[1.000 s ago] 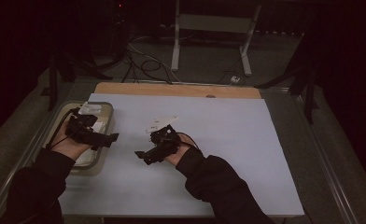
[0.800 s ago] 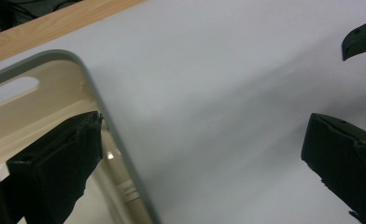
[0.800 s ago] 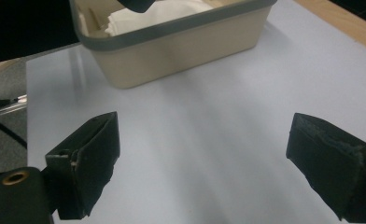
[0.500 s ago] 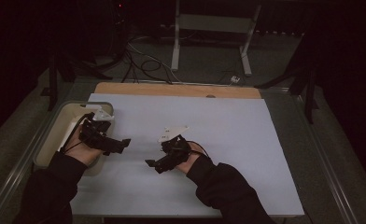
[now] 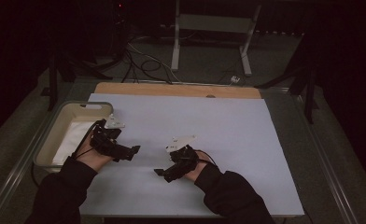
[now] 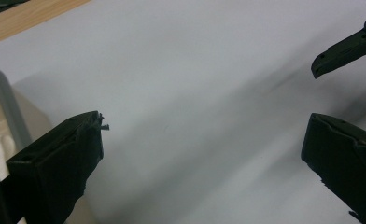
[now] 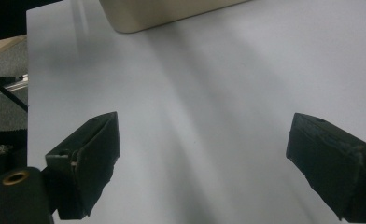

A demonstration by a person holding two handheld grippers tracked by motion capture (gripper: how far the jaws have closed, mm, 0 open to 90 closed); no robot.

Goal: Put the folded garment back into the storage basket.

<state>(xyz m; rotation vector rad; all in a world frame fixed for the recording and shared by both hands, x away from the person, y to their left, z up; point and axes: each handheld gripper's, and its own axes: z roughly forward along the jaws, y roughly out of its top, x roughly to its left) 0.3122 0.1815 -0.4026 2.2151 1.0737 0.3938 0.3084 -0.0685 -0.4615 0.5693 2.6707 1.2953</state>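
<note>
Left gripper (image 5: 133, 150): jaws wide, nothing held, over white sheet (image 5: 228, 126).
Right gripper (image 5: 158, 172): jaws wide, nothing held, at 4 o'clock of left.
Tray (image 5: 59, 126): at 9 o'clock edge, cloth (image 5: 71, 140) inside.

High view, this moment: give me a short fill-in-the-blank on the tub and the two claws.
1. The beige tub sits at the ____ edge of the white tabletop.
2. Inside the tub lies a ____ cloth.
3. The left claw has its jaws ____, with nothing between them.
4. The right claw is held above the ____.

Missing words: left; white; open; tabletop
</note>
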